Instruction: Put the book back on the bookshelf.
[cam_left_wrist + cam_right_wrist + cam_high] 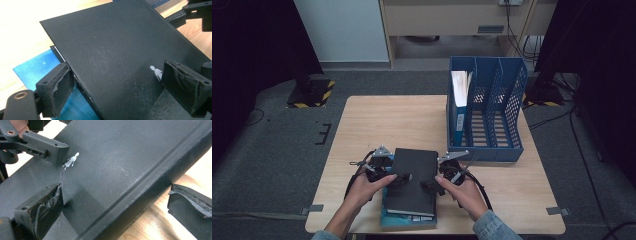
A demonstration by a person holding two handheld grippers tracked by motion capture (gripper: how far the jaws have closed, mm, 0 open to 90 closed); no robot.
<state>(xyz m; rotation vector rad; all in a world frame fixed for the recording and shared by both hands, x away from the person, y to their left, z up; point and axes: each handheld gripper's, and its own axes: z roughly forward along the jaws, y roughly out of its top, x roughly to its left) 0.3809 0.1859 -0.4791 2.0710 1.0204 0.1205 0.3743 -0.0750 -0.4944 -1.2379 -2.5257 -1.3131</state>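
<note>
Black book (412, 180) lying at the near edge of the wooden table (382, 125), stacked on a blue book (408, 221) that pokes out underneath at the front. Left gripper (396, 178) clamped on the black book's left edge, one pad on top of the cover and the other tucked under it, right above the blue cover (40, 68). Same black cover (110, 50) up close in the left gripper view, with a tiny white figure mark (157, 72) just beside the upper pad. Right gripper (432, 184) set around the right edge, spine side: one pad resting on the cover (120, 162), the other hanging a bit apart from the spine over bare wood, so spread around the book but not squeezed tight on it. Blue file rack (486, 112) standing at the far right of the table, well apart from the books, one blue folder (459, 107) upright in its leftmost slot.
</note>
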